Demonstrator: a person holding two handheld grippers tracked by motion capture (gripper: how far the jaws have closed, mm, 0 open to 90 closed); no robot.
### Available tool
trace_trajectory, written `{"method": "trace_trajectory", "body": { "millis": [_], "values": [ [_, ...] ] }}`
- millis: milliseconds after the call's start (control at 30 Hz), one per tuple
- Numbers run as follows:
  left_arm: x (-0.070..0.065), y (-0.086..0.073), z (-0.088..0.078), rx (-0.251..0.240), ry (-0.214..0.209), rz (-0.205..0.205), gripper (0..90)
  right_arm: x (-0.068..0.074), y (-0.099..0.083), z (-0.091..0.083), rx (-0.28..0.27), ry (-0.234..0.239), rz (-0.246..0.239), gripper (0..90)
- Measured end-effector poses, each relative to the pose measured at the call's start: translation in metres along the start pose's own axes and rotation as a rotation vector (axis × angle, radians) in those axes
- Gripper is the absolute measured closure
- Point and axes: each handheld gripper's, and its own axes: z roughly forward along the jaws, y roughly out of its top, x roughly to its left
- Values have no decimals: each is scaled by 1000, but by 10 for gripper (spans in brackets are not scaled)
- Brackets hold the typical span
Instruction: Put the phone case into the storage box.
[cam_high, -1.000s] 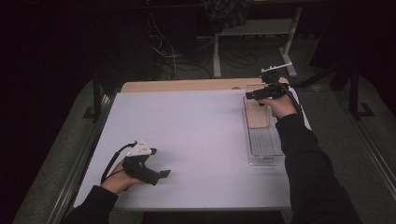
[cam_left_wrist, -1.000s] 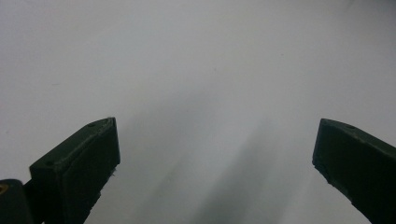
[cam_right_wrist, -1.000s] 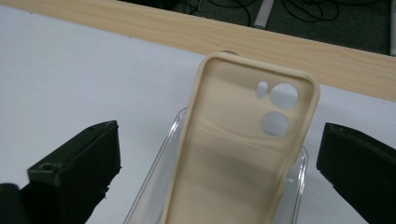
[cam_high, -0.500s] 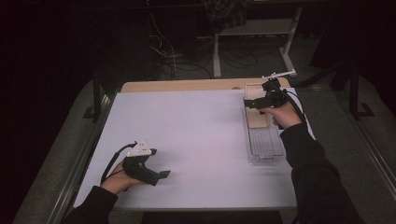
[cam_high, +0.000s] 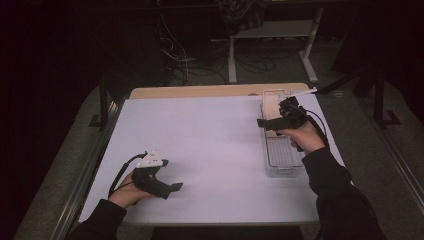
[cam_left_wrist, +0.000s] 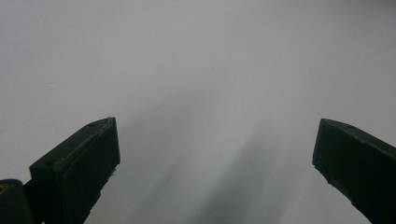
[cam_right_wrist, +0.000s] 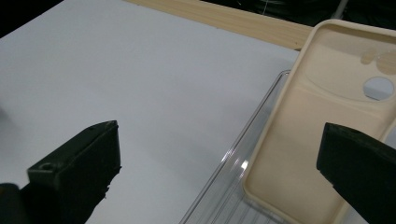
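Phone case (cam_right_wrist: 322, 126), cream, lying open side up in clear tray (cam_high: 280, 150) at far right of table (cam_high: 210, 140). Probably light, bendy, a bit grippy; best pinched across one long rim. Right gripper (cam_high: 270, 123) hovering just above it, fingers spread, empty. Left gripper (cam_high: 172, 187) resting near left, fingers apart.

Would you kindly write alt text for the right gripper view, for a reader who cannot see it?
A cream phone case lies hollow side up in a clear plastic tray, just ahead of the right gripper, whose two black jaws stand wide apart. The tray rests on a white table with a wooden strip along its far edge.
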Motion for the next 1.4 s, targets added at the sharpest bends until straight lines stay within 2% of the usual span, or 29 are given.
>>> {"method": "trace_trajectory", "body": {
  "millis": [333,667,933,1000,1200,1267,1400],
  "values": [
    [0,0,0,2,-1,3,4,14,-18,-17,-47,48,-40,0],
    [-1,0,0,0,-7,-1,4,24,-37,-27,-49,79,-83,0],
    [0,0,0,3,-7,11,4,31,-51,-35,-53,124,-88,0],
    [0,0,0,4,-7,10,4,32,-55,-36,-50,131,-102,0],
    [0,0,-1,11,-12,15,4,36,-68,-41,-62,146,-122,0],
    [-1,0,0,6,-13,9,4,38,-71,-42,-57,149,-114,0],
    [0,0,-1,-1,-13,6,4,40,-79,-43,-54,151,-137,0]
  ]
}}
